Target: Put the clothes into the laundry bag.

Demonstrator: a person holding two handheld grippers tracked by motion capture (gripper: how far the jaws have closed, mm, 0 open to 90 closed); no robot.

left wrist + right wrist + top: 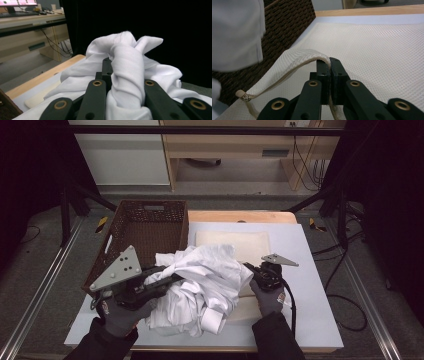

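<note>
On table: one garment (205, 280), one mesh bag (250, 245)

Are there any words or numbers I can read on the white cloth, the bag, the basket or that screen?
No text can be read.
White cloth: plain, no print.
Mesh bag: no label in view.
Brown basket: no writing.
Screen in the left gripper view: bright rows, too small and blurred to read.
</note>
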